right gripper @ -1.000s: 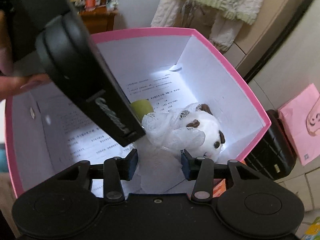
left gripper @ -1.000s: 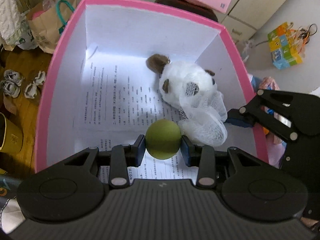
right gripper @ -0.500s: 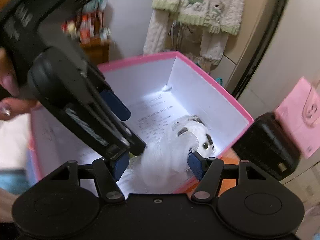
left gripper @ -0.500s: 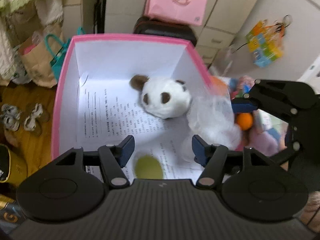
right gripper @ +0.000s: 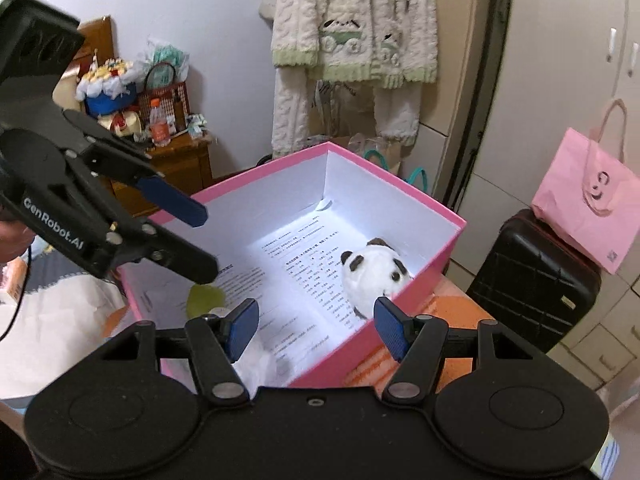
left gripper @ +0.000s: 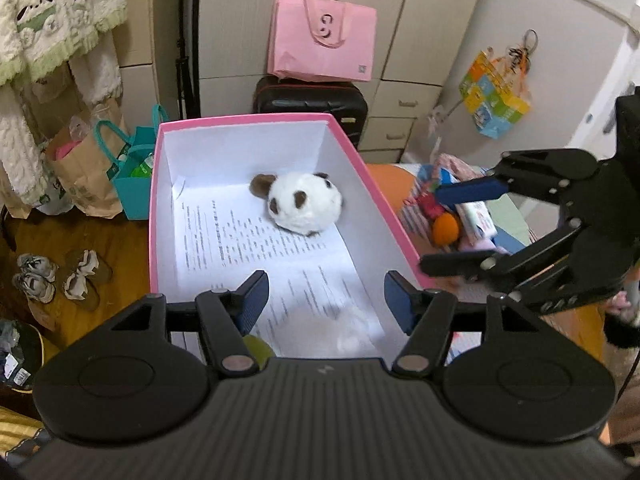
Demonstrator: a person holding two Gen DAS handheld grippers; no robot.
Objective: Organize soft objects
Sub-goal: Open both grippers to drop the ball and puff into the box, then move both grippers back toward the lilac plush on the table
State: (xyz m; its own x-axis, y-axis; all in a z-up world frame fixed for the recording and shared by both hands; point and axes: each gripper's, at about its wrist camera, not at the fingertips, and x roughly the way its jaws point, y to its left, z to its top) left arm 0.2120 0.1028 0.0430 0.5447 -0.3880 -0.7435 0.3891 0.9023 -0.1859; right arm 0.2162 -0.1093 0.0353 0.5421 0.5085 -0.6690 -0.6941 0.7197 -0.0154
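Cupboard doors, a hanging knitted garment (right gripper: 352,28) and a pink bag (left gripper: 322,38) on a black suitcase (left gripper: 312,100) are seen behind a pink box (left gripper: 352,148) lined with printed sheets (left gripper: 240,240). Inside the box, a white plush panda (left gripper: 306,208) is found near the far wall, a green ball (right gripper: 206,298) near the front, and a white mesh puff (left gripper: 352,332) beside it. The left gripper (left gripper: 324,302) is held above the box; its jaws have just been opening, are parted, and nothing is gripped between them. The right gripper (right gripper: 316,322) is likewise released, its jaws having just been opening, with nothing clasped. More toys, among them an orange ball (left gripper: 446,230), are piled on the orange surface (right gripper: 452,312) beside the box. Shoes (left gripper: 56,276) are left on the wooden floor.
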